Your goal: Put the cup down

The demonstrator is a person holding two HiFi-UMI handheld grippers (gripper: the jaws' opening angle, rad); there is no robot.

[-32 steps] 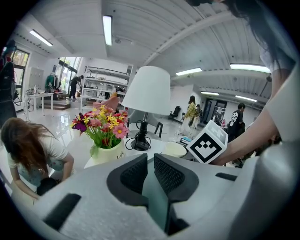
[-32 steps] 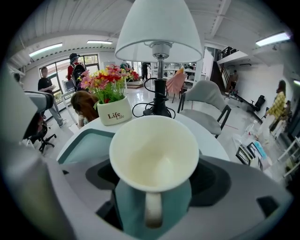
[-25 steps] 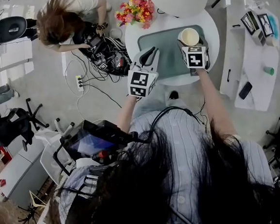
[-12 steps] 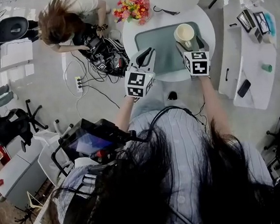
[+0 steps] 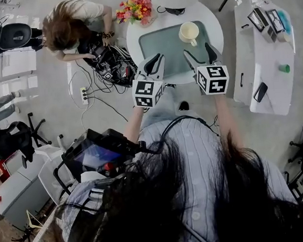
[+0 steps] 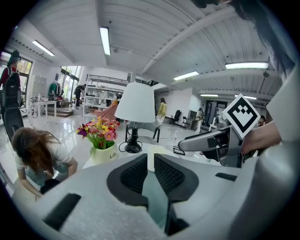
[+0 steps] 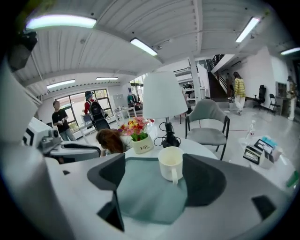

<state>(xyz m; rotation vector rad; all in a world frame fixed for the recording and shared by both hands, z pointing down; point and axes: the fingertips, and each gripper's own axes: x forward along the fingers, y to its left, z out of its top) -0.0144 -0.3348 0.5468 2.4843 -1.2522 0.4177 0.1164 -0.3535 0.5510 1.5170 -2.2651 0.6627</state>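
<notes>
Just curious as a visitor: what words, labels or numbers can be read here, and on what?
"Life": on the white flower pot.
Cubes on the left gripper and right gripper: square patterns only, no words.
Boxes on the side table: print too small to read.

Cream-white ceramic cup [image 5: 188, 32]; dull grey-green flat mat [image 5: 169, 54]; white round counter [image 5: 216, 29]. Flower bunch [image 5: 133, 7] pink, red and yellow. Left tongs [image 5: 155, 58] and right tongs [image 5: 198, 50] pale grey with black pads, their marker cubes [image 5: 149, 92] patterned in black-and-white squares.
</notes>
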